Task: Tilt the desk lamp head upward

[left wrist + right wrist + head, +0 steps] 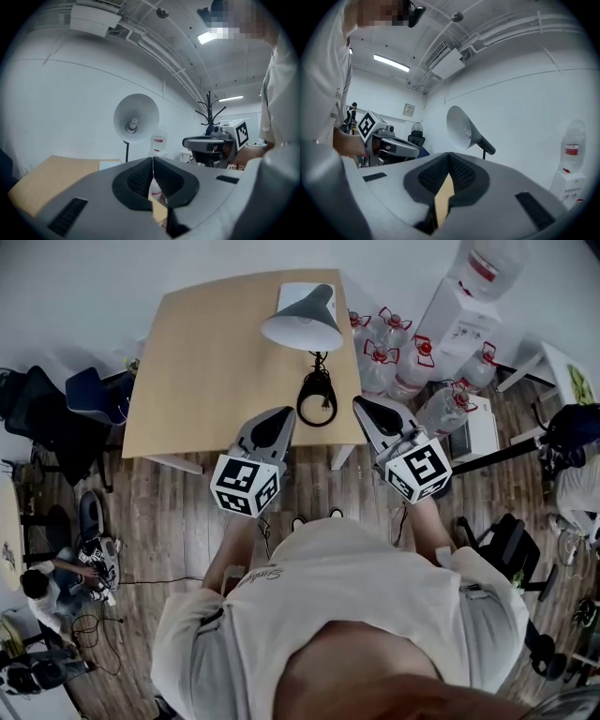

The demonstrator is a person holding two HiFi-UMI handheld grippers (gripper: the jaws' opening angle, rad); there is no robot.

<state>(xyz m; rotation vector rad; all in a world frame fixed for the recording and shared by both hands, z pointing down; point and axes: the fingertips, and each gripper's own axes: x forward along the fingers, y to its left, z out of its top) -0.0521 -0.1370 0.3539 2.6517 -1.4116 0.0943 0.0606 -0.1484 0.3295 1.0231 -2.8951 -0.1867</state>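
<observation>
The desk lamp [302,326] stands at the far edge of the wooden table [197,362], its white cone head facing toward me, and its black cable [317,395] lies coiled in front of it. In the left gripper view the lamp head [136,118] opens toward the camera. From the right gripper view the same lamp head [461,126] shows from the side on a dark neck. My left gripper [279,418] and right gripper [361,407] hover over the table's near edge, short of the lamp. Both are shut, with nothing between the jaws.
Several water bottles [394,357] and a white dispenser [459,320] stand right of the table. Dark chairs [56,418] sit to its left. A person [52,582] crouches on the floor at lower left. A coat rack [209,110] stands behind.
</observation>
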